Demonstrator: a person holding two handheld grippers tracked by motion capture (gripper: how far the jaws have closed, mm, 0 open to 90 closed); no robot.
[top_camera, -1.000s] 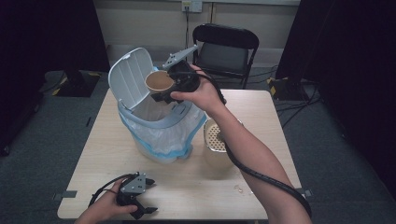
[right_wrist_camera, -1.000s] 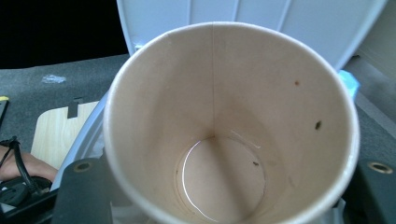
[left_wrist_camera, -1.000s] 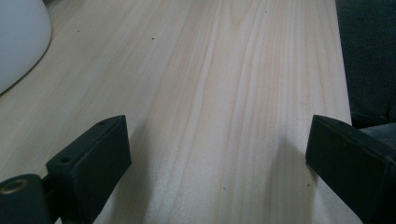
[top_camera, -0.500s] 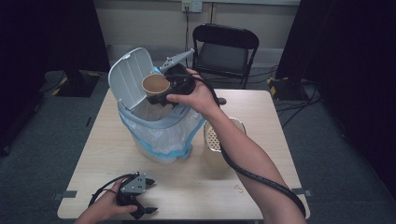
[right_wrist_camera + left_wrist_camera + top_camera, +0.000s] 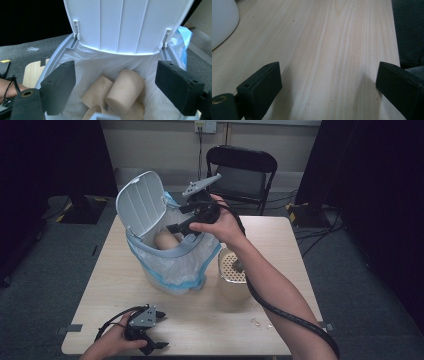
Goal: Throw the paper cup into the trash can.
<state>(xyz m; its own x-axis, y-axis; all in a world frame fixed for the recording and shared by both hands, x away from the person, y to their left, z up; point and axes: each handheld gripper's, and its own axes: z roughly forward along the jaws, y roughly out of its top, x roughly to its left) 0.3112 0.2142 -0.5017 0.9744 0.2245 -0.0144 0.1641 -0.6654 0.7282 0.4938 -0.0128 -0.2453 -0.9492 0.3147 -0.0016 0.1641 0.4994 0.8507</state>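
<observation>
1. The right tool (image 5: 182, 227) is held over the open mouth of the white bin (image 5: 172, 265), which stands on the counter (image 5: 210, 320).
2. Its jaws have just been opening; they are spread wide, and nothing is seen between them in the right gripper view.
3. Paper cups (image 5: 125, 90) are seen lying on their sides inside the bin, on the white liner (image 5: 95, 67), below the right tool (image 5: 115, 82).
4. The bin's lid (image 5: 141, 202) is raised upright behind the opening.
5. A blue-edged bag (image 5: 175, 270) is draped over the bin's rim.
6. A tan perforated container (image 5: 232, 277) is placed just beside the bin.
7. The left tool (image 5: 150, 332) is rested on the counter near its front edge, well apart from the bin; its jaws are spread wide over bare wood (image 5: 332, 62).
</observation>
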